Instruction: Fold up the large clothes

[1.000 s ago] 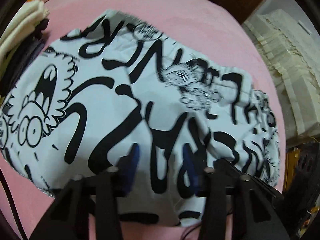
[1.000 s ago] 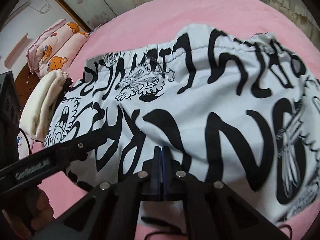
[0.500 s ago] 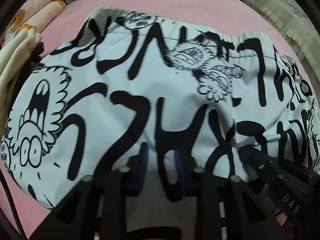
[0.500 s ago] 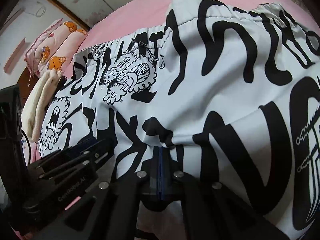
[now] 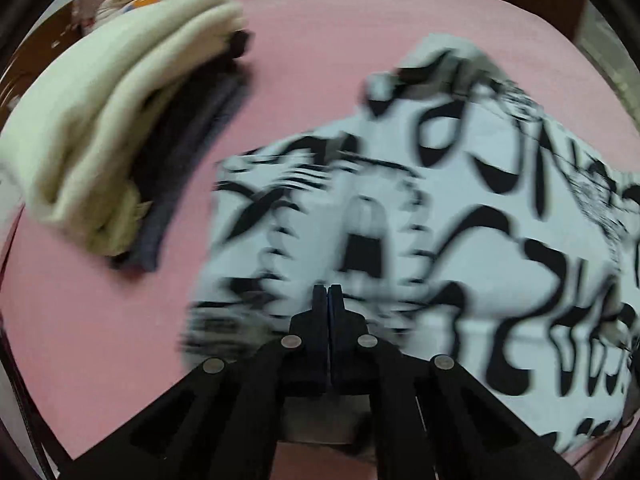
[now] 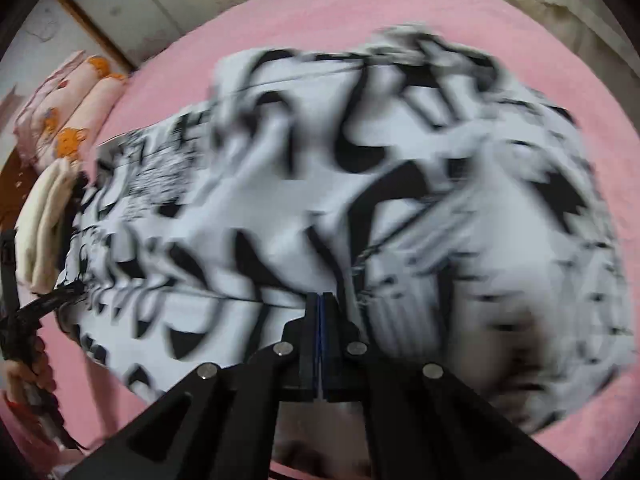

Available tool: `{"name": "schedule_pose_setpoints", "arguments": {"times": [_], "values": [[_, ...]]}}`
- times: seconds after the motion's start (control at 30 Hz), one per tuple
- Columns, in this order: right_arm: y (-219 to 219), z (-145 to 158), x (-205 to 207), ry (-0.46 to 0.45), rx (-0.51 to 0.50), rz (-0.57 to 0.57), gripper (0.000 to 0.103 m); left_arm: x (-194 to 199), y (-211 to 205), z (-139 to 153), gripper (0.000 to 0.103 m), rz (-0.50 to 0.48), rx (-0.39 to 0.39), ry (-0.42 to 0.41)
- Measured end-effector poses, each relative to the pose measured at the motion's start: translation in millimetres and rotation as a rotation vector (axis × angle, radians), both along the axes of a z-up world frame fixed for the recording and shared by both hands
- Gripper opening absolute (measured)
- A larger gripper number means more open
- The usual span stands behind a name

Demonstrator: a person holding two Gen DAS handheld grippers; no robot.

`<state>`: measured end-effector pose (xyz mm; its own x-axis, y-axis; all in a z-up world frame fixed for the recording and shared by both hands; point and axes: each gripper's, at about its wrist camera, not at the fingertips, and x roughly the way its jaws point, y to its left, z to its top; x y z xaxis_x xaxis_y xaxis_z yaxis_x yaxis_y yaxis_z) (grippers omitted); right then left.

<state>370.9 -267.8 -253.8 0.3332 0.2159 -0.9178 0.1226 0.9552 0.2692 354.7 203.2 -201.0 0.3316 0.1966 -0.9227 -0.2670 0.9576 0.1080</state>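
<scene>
A pink bed [image 5: 120, 360] carries the printed garment [image 5: 460, 240]; both tools, left [image 5: 327, 294] and right [image 6: 319, 300], pinch its fabric, jaws closed. Folded clothes [image 5: 112, 132] lie beside it.

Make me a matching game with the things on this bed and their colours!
Things:
1. bed cover
2. printed garment
3. folded cloth on top of the pile
4. folded cloth underneath it

Colours:
A. cream
B. pink
C. dark grey
D. white with black lettering

Pairs: 1-B, 2-D, 3-A, 4-C
</scene>
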Motion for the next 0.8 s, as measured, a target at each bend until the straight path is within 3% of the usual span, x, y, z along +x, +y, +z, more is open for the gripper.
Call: {"name": "schedule_pose_setpoints", "arguments": {"times": [0.17, 0.27, 0.33, 0.4, 0.5, 0.57, 0.67, 0.8], "values": [[-56, 9, -15, -0.01, -0.075, -0.142, 0.0, -8, 37, -4, 0.002, -0.017, 0.09, 0.013], [-80, 15, -19, -0.019, -0.17, -0.192, 0.0, -1, 55, -11, 0.002, -0.02, 0.124, 0.03], [-94, 15, -20, -0.022, -0.144, -0.232, 0.0, 3, 70, -17, 0.004, 0.003, 0.171, 0.039], [-96, 16, -19, -0.021, -0.164, -0.263, 0.0, 1, 86, -21, 0.005, 0.09, 0.214, 0.071], [-85, 26, -14, -0.017, -0.23, -0.283, 0.0, -7, 108, -12, 0.005, 0.184, 0.089, 0.028], [-67, 38, -16, -0.056, -0.219, -0.259, 0.0, -15, 107, 4, 0.005, 0.18, 0.055, -0.031], [-43, 59, -19, -0.16, -0.107, -0.151, 0.0, -29, 84, 34, 0.007, 0.096, 0.02, -0.11], [9, 67, -19, -0.231, 0.039, 0.084, 0.0, -31, 27, 56, 0.01, -0.129, -0.172, -0.137]]}}
